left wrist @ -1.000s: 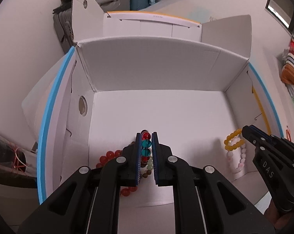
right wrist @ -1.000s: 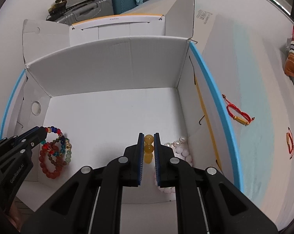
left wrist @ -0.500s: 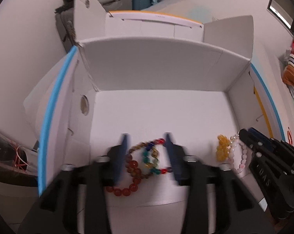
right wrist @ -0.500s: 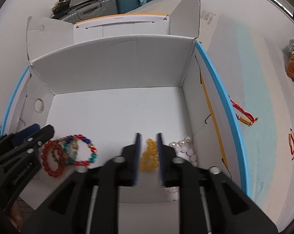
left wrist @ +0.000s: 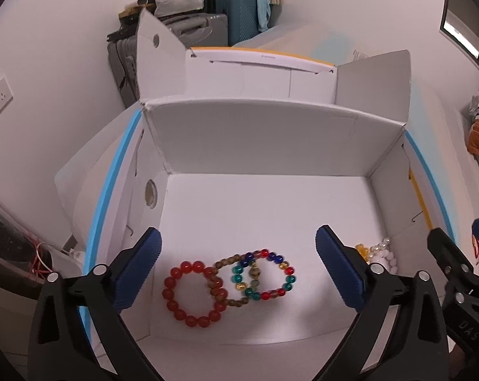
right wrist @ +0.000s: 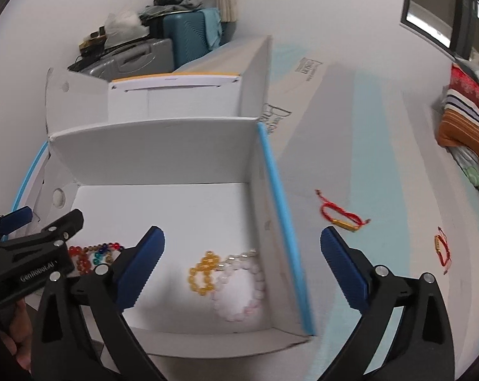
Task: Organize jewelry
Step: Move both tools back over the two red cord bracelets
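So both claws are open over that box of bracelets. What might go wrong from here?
Three likely snags:
1. The red bracelet, brown bracelet and multicolored bracelet overlap, so lifting one may drag the others.
2. The yellow bracelet touches the pink bracelet, with the same tangle risk.
3. Two red cords lie outside the box; reaching for them may bump its wall.

Beaded bracelets (left wrist: 226,281) overlapping, flat in box (left wrist: 271,139)
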`<state>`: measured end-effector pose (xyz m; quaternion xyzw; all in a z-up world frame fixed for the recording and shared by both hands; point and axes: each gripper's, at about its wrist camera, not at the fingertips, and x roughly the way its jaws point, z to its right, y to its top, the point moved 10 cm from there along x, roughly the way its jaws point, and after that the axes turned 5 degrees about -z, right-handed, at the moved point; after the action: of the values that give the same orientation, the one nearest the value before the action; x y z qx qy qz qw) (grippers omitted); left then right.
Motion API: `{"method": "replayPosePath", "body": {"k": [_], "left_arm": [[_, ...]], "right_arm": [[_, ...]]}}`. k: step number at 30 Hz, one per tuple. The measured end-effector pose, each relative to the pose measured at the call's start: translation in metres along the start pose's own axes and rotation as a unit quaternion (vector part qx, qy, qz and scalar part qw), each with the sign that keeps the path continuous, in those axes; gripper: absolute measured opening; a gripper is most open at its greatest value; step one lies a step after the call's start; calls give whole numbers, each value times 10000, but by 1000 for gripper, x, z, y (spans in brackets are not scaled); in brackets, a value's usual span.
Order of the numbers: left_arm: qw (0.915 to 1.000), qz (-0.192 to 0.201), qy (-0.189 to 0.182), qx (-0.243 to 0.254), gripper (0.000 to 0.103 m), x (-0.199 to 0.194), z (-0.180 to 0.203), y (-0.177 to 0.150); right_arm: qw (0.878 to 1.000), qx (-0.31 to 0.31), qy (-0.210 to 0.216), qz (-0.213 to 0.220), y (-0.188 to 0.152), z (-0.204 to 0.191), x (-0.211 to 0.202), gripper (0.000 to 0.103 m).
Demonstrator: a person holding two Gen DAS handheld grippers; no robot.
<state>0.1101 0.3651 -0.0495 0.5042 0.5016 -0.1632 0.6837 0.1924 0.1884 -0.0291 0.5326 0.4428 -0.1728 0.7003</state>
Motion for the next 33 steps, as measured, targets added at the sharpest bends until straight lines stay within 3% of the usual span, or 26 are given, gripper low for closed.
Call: {"method": "replayPosePath", "body": {"k": [9, 19, 26, 33], "left_arm": [[9986, 367, -341, 163, 97, -21, 56, 13], [9926, 600, -644, 832, 97, -37, 159, 15], [9878, 620, -808, 1176, 97, -38, 230, 13], [9810, 463, -1205, 1448, 97, -35, 304, 4]], "right_arm": [[9994, 314, -109, 99, -4, 61, -7, 95], [9966, 727, -368, 103, -13, 154, -11, 95], [9924, 1060, -615, 71, -25, 228, -12, 95], [9860, 1432, -858, 59, -44, 301, -13, 95]]}}
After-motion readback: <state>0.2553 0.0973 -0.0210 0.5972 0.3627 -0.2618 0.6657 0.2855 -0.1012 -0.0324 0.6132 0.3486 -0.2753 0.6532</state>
